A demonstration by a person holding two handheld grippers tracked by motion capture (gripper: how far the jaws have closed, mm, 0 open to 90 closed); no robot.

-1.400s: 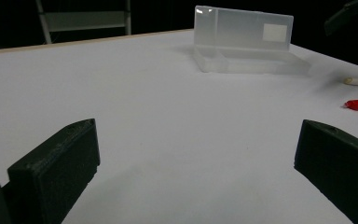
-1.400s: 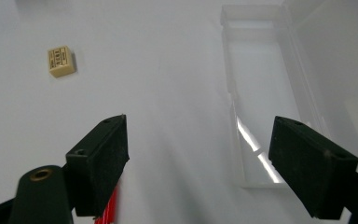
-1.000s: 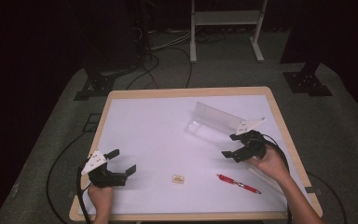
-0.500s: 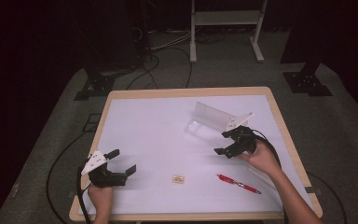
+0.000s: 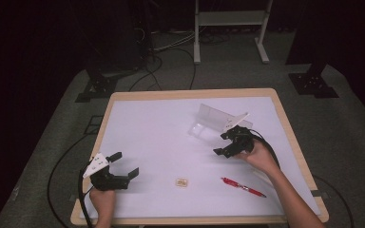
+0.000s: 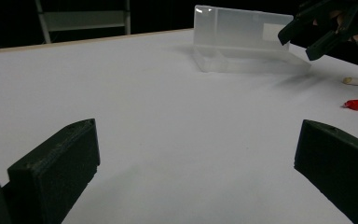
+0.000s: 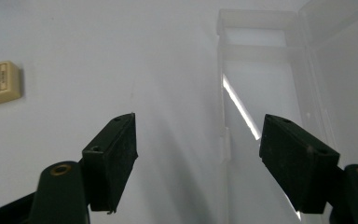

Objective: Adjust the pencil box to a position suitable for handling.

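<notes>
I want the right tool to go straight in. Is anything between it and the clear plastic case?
Nothing visible: the right tool, jaws open and just closing slightly, hovers beside the open clear case; only bare white tabletop lies between them.

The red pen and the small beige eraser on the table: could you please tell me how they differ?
The red pen is long and thin, lying slantwise; the beige eraser is short and blocky, lying flat. The pen is bright red; the eraser is pale with a printed label on top. Both lie untouched on the white table.
</notes>
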